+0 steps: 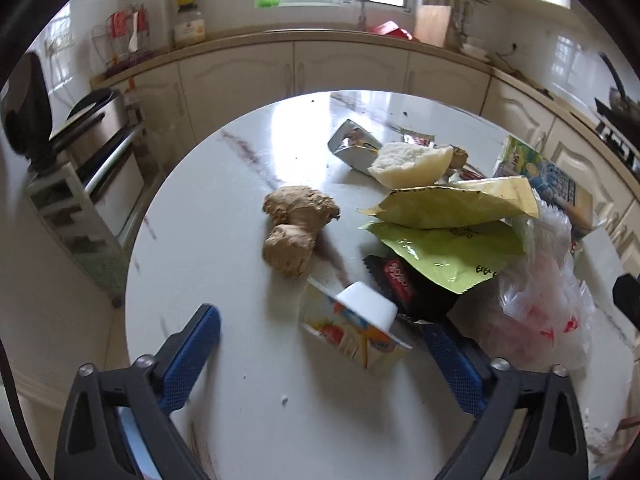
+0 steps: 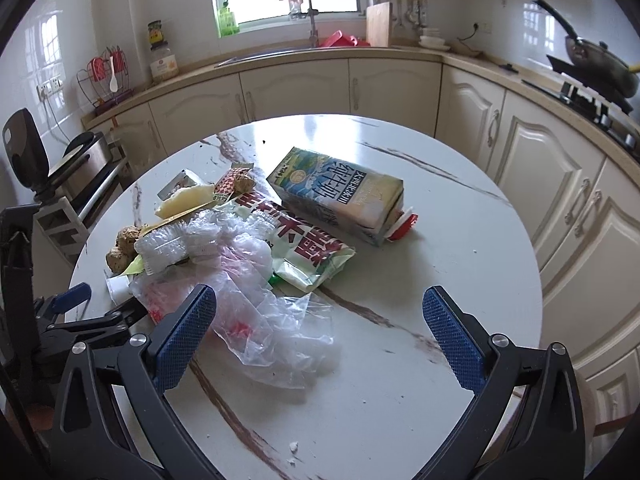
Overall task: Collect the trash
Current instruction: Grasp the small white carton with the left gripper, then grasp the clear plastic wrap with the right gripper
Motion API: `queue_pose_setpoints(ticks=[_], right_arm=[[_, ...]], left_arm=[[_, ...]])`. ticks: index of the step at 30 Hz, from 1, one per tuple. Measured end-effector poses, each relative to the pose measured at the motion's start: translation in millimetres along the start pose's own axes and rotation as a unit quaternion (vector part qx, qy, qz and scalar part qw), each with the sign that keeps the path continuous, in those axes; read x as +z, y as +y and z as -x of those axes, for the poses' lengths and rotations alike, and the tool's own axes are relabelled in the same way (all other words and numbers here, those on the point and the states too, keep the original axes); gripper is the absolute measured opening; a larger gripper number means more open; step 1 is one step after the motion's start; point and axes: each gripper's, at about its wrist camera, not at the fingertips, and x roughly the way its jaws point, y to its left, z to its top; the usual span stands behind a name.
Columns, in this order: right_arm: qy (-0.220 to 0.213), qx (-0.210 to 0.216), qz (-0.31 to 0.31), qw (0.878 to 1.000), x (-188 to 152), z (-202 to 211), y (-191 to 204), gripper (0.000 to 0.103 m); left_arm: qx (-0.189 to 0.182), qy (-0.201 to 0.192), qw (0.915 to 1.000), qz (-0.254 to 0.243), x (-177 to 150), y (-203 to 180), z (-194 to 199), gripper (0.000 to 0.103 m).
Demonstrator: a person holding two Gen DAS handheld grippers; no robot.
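Observation:
Trash is piled on a round white marble table [image 1: 216, 208]. A tipped yogurt cup [image 1: 352, 328] lies between the fingers of my left gripper [image 1: 320, 340], which is open, its left pad well clear of the cup. Beyond are a ginger root [image 1: 294, 228], a bread piece [image 1: 408, 164], green snack bags [image 1: 448, 208] and a black wrapper [image 1: 400, 280]. My right gripper [image 2: 320, 304] is open low over the table [image 2: 440, 280], with a crumpled clear plastic bag [image 2: 260, 308] by its left finger. A milk carton [image 2: 340, 192] lies on its side behind a red-lettered bag [image 2: 304, 240].
Cream cabinets [image 2: 540, 168] curve around the table's far and right sides, with a sink [image 2: 280, 50] under the window and a pan on the stove [image 2: 600, 68]. A metal rack [image 1: 100, 168] stands left of the table. Bare tabletop shows at the front right.

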Motion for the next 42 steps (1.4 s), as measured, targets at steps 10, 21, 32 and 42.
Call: queue_pose_setpoints(ticks=[10,21,32,42], right_arm=[[0.004,0.010,0.015,1.000,6,-6,17,0.103],[0.005,0.044,0.047,0.998,21,-21,61,0.103],[0.027,0.064,0.049,0.996,29,-54,63,0.053],[-0.004,0.077,0.024,0.997,24,-27,28,0.016]], left_arm=[[-0.095,-0.019,0.9952,-0.004,-1,11,-16,0.041],[-0.166,-0.022,0.9857,0.018,-6,38,-13,0.039],[-0.180,-0.012,0.9833,0.021,-13,54,2,0.039],[-0.198,-0.010,0.9799,0.016,-12,45,9,0.039]])
